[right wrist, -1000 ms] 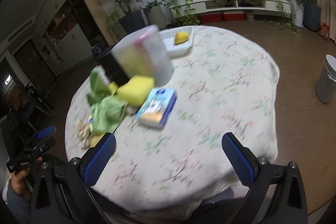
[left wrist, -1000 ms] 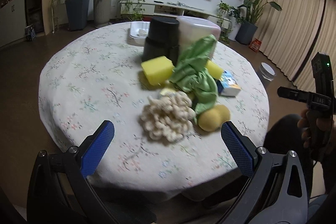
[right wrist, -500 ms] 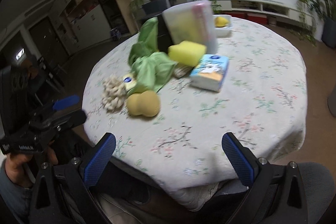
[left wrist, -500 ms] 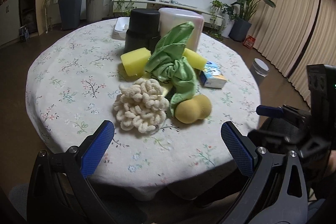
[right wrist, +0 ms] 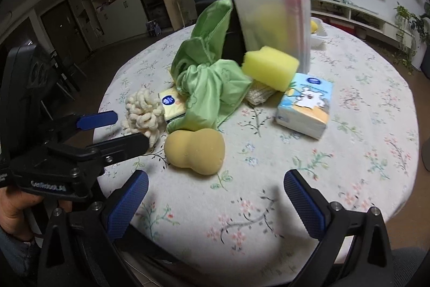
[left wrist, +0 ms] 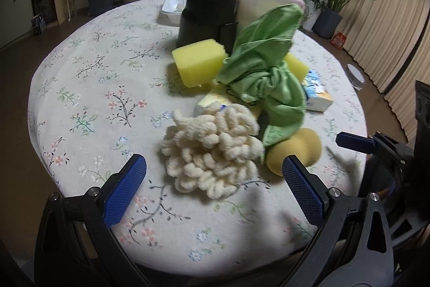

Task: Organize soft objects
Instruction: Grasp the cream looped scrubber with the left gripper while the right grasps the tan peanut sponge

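Observation:
A cream chenille mop pad (left wrist: 212,149) lies at the near side of the round table, just ahead of my open, empty left gripper (left wrist: 213,190). A green cloth (left wrist: 266,74) is heaped behind it, leaning up against the containers. A tan peanut-shaped sponge (right wrist: 194,149) lies in front of my open, empty right gripper (right wrist: 215,202). A yellow sponge block (left wrist: 200,63) sits left of the cloth, and another yellow sponge (right wrist: 270,67) sits on its right. The left gripper also shows in the right wrist view (right wrist: 107,131) beside the mop pad (right wrist: 142,112).
A black cylinder (left wrist: 208,12) and a translucent lidded bin (right wrist: 274,28) stand behind the pile. A tissue pack (right wrist: 306,104) and a small yellow pack (right wrist: 172,104) lie on the floral tablecloth (left wrist: 94,88). A white tray (left wrist: 172,8) sits at the far edge.
Both grippers have moved in closer to the pile over the table's near edge. The objects have not moved.

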The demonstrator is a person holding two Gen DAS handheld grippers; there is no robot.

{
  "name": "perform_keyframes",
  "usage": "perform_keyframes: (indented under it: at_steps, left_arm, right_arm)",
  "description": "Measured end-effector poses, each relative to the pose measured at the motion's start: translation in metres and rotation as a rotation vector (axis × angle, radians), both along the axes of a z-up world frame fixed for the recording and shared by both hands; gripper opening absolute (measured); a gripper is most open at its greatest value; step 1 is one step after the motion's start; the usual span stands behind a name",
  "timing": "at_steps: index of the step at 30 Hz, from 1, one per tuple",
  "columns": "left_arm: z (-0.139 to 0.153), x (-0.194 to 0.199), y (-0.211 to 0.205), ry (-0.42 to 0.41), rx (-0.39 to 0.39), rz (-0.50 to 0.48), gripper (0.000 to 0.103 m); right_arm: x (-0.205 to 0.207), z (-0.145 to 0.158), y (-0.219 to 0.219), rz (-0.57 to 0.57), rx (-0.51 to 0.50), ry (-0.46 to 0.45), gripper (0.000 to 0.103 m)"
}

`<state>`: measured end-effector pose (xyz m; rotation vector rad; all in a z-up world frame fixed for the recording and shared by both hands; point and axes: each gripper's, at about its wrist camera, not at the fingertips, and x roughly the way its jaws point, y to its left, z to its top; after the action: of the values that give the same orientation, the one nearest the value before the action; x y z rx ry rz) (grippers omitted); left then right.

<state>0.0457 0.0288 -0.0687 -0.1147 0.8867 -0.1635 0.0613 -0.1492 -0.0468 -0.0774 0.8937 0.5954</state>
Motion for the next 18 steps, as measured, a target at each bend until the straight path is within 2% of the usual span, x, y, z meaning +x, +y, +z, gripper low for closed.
perform_keyframes:
  at_steps: [6,14,18]
  left_arm:
    - [-0.015,0.011,0.009,0.064,0.031,0.056,0.102]
    - [-0.014,0.016,0.013,0.056,0.004,0.079,0.101]
    - [-0.017,0.016,0.006,0.055,0.055,0.090,0.102]
  right_arm:
    - [0.012,-0.011,0.007,0.001,-0.008,0.031,0.103]
    - [0.020,-0.015,0.020,-0.008,-0.014,0.028,0.102]
    - [0.015,-0.019,0.031,-0.019,-0.070,-0.010,0.103]
